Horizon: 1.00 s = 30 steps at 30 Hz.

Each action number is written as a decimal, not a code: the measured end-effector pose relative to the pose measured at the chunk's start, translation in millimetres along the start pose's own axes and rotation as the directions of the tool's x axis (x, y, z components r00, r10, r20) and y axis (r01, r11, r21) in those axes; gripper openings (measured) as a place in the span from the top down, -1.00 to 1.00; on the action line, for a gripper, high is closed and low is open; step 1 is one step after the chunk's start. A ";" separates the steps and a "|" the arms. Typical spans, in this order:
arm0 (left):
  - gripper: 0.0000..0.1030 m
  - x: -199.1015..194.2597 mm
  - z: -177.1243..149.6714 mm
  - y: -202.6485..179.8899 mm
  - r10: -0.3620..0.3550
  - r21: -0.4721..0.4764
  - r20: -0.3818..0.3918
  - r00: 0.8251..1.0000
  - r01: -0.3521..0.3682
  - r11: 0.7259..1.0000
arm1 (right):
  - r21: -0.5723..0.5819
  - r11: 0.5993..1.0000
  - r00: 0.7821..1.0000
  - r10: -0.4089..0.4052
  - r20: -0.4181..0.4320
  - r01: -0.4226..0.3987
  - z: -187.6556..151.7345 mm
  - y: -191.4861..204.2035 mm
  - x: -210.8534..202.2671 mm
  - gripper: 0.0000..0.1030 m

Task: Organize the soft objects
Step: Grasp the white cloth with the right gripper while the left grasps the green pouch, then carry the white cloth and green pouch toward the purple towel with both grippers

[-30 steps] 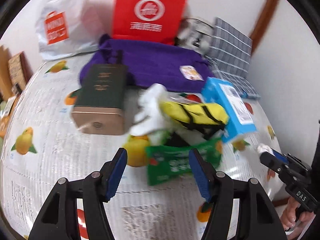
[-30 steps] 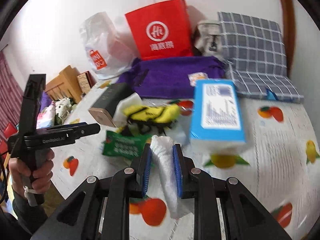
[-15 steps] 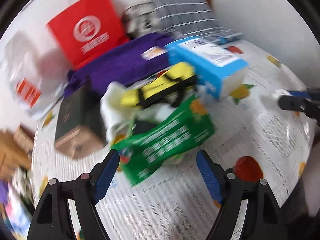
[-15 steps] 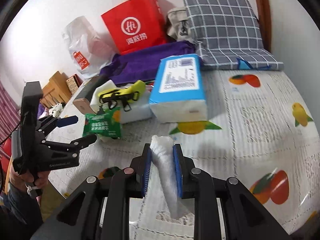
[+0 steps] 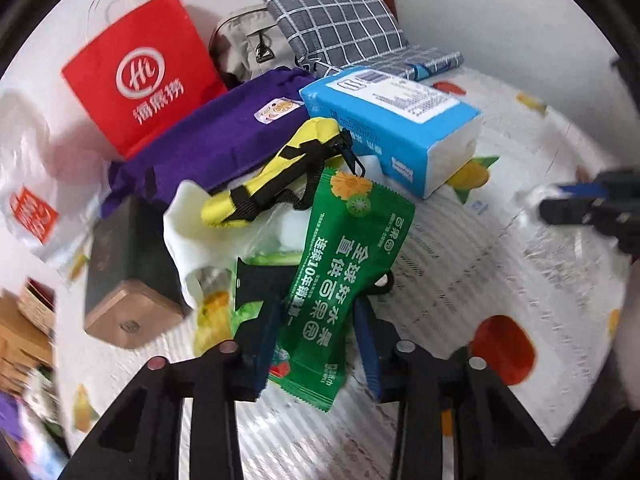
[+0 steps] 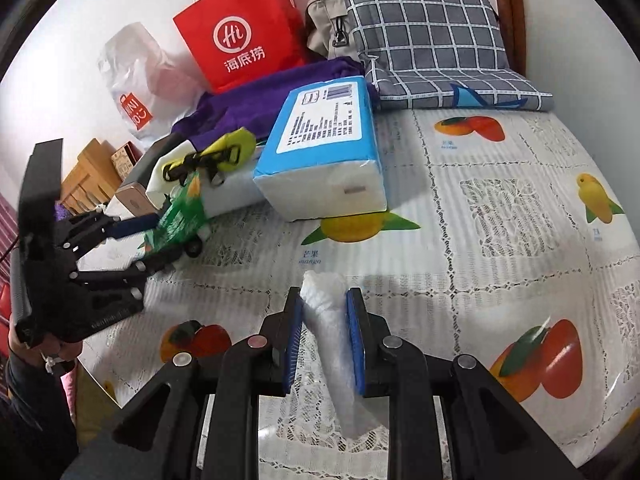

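A: What has the left gripper (image 5: 316, 344) got?

B: Its jaws are closing on the green packet (image 5: 344, 276), which stands between the blue pads. Whether the pads have bitten yet, I can't tell; the packet's lower end hangs between them.

A: And the right gripper (image 6: 324, 344)?

B: Nearly closed, pinching a white crumpled wad (image 6: 330, 344), some soft plastic or paper. It hangs just above the fruit-printed cloth (image 6: 500, 216) on bare ground.

A: What lies beyond the left gripper?

B: Just past the packet is the heap: a yellow pouch (image 5: 276, 176) with black straps on top of white soft things (image 5: 192, 236), a dark box (image 5: 124, 276) to the left, and a blue tissue pack (image 5: 392, 120) further ahead and to the right. Behind those, a purple cloth bag (image 5: 208, 136), a red paper bag (image 5: 140, 72) and a checked cushion (image 5: 336, 16).

A: So how far along is the sorting?

B: Early, I'd judge. Two pieces are in or at the grippers, but nothing seems grouped; the pouch, tissues and white things are jumbled together, and no clear sorted place shows.
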<state>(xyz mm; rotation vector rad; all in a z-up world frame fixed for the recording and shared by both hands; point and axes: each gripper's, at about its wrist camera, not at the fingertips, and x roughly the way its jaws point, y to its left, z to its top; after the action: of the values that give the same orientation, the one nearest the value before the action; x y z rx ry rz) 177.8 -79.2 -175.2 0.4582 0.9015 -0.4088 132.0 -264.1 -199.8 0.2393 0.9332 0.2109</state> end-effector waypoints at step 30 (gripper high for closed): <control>-0.26 -5.0 -86.0 69.1 0.027 -0.298 -0.095 0.995 -0.054 0.953 | -0.055 0.998 1.000 -0.023 -0.020 0.022 -15.5 21.8 18.2 0.57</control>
<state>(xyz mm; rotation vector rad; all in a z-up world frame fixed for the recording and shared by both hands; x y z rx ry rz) 155.1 25.3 -203.1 0.2159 1.0208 -0.2085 128.3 -236.4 -216.3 0.1760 0.9484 0.2180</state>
